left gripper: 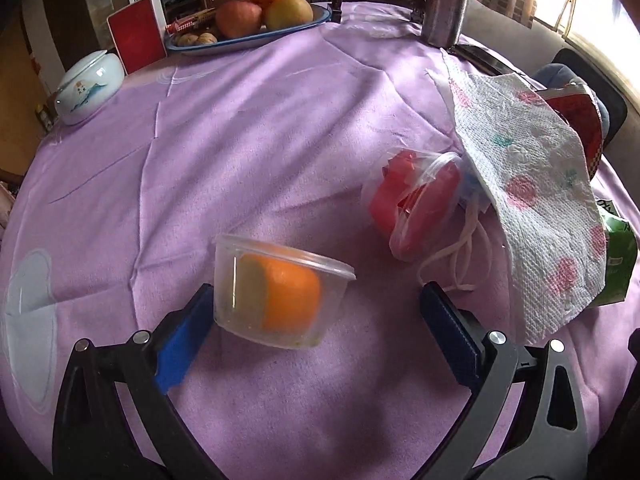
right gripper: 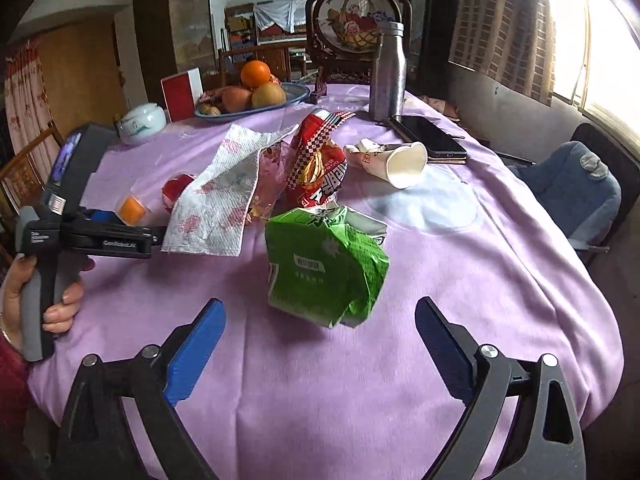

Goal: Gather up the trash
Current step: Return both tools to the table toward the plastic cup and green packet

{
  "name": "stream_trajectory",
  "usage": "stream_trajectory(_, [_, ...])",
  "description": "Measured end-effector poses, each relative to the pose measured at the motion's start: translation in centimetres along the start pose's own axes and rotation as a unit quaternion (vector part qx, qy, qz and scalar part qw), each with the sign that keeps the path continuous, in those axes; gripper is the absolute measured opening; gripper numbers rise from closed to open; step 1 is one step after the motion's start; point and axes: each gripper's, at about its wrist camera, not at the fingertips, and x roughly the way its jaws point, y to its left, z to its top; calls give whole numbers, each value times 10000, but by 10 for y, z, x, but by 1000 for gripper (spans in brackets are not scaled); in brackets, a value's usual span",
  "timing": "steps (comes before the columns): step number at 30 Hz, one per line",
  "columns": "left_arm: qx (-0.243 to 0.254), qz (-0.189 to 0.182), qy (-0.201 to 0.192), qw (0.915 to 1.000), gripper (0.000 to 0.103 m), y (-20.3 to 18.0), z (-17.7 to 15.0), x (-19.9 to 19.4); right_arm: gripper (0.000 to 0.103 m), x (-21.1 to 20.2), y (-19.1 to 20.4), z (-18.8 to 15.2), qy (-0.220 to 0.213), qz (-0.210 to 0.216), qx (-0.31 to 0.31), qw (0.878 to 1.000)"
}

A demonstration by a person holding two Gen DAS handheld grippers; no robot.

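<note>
Everything's sitting on the round table with the lilac cloth (right gripper: 400, 360). The left gripper (left gripper: 316, 312) is hanging with fingers spread wide around a clear plastic tub holding orange peel (left gripper: 276, 292), its left pad right against the tub wall, the right pad apart. The right gripper (right gripper: 320, 328) is gaping wide with nothing in it, just short of a crumpled green snack bag (right gripper: 328, 264). Behind that bag are lying a patterned paper towel (right gripper: 220, 200), 1 red noodle wrapper (right gripper: 320, 168) and a tipped white paper cup (right gripper: 396, 164).
</note>
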Motion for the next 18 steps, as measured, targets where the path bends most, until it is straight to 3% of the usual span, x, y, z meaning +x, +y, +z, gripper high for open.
stream_trajectory(6, [-63,46,-61,10000,98,6,3,3,97,49,24,22,501,-353,-338,9975])
stream_trajectory(9, [-64,46,-62,9999,98,6,3,2,97,55,25,28,405,-657,-431,9961])
stream_trajectory(12, [-63,49,-60,10000,98,6,3,2,97,45,-2,28,190,-1012,-142,9946])
stream_trajectory(15, [-80,77,-45,9999,98,6,3,2,97,31,-41,21,191,-929,359,9948])
stream_trajectory(18, [-116,110,-26,9999,98,7,2,1,97,19,-61,13,201,-537,665,9961])
